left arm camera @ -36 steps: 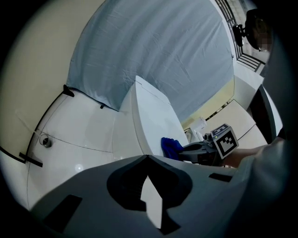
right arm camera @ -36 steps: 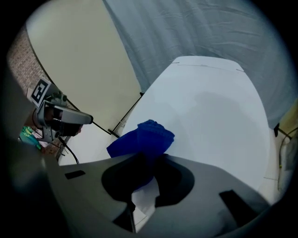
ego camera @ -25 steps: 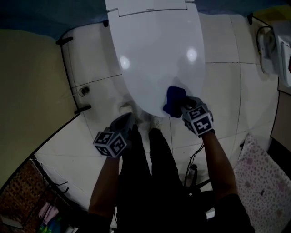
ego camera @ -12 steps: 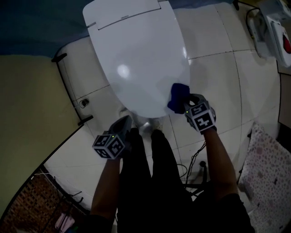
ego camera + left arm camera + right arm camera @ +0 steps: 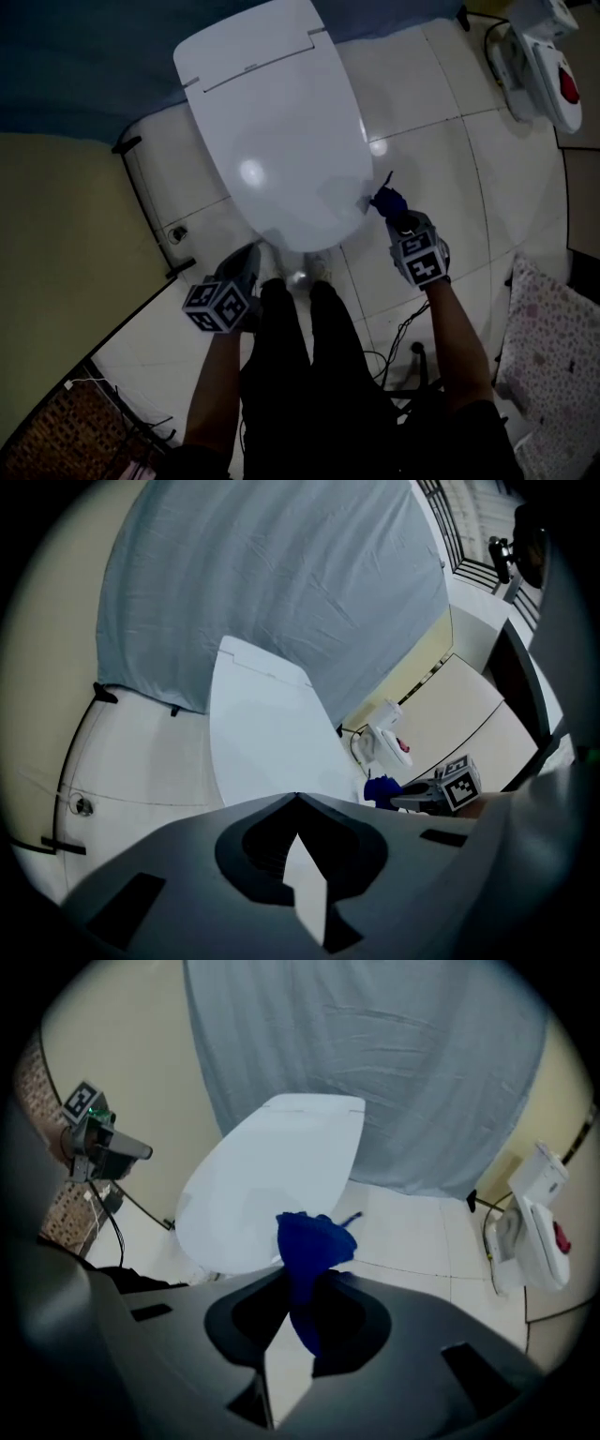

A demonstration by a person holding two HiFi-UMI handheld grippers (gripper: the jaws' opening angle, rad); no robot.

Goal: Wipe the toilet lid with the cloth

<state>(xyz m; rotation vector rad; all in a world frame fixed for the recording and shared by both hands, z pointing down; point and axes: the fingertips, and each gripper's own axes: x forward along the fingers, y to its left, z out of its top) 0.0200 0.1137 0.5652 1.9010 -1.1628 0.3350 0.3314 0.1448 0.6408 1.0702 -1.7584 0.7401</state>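
Cloth (image 5: 314,1241) pinched in right gripper (image 5: 394,214), beside toilet lid (image 5: 281,131) edge.

Left gripper (image 5: 246,258) and right gripper (image 5: 396,214): each is a grey hand-held body carrying 1 cube faced with black-and-white square markers, shown as the left cube (image 5: 217,305) and the right cube (image 5: 417,255). In each gripper's own view the 2 jaws are broad, dark grey mouldings with a curved hollow between them and a rectangular slot in each side. The person wears dark trousers (image 5: 314,375).
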